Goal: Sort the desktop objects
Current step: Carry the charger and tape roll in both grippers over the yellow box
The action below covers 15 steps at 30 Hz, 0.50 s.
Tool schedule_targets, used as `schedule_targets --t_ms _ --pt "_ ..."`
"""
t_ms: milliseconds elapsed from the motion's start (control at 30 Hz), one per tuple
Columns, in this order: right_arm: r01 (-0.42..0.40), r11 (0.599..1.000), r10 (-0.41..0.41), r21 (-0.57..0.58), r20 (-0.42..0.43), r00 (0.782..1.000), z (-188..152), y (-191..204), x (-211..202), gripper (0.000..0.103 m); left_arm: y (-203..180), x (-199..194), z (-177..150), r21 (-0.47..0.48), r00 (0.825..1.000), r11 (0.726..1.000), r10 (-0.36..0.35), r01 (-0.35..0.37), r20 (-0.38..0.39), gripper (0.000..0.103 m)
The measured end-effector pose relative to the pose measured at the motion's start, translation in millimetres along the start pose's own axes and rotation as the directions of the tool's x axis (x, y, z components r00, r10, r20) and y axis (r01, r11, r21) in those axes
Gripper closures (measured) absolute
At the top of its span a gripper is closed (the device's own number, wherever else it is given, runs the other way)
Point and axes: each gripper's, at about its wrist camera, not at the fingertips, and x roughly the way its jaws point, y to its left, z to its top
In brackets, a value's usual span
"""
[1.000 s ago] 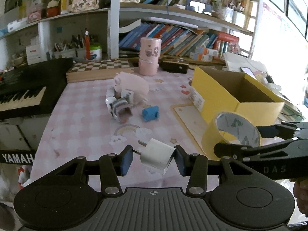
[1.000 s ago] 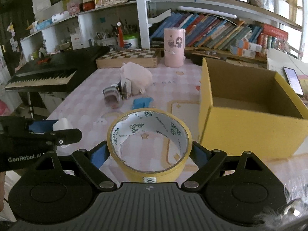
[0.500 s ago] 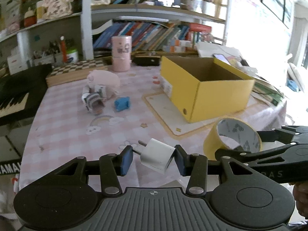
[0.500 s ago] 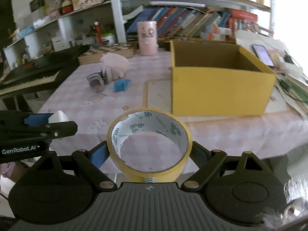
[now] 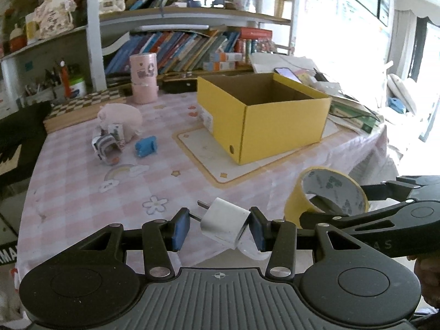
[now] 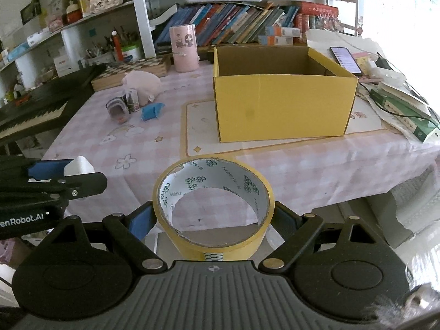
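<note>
Pink checked tablecloth [image 6: 154,126] under the yellow box [image 6: 283,107] (open-topped), bookshelves [image 6: 236,24] behind it; left gripper [image 5: 220,227] clamps a white charger [image 5: 224,227]; right gripper [image 6: 213,220] clamps a tape roll [image 6: 213,206].

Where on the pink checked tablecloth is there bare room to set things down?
Free: the near tablecloth strip between the rainbow print and the table edge, and the cream mat in front of the yellow cardboard box. Crowded: the far left around the pink pig toy and blue block.

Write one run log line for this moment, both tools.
left tool: holds white charger | right tool: holds yellow tape roll | yellow box: empty
</note>
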Motion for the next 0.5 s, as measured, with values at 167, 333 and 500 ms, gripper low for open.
schedule_targets --t_ms 167,333,500 --pt "0.006 1.0 -0.006 0.002 0.006 1.0 -2 0 -4 0.016 -5 -3 -1 0.014 1.0 1.0 -0.01 0.01 0.004 0.058" --pt "0.014 1.0 -0.014 0.006 0.008 1.0 -6 -1 -10 0.016 -9 -2 -2 0.033 1.0 0.999 -0.028 0.029 -0.009 0.058" --pt "0.028 0.999 -0.028 0.041 0.005 1.0 -12 -8 -16 0.016 -18 -5 -4 0.063 0.999 0.997 -0.049 0.05 -0.012 0.058"
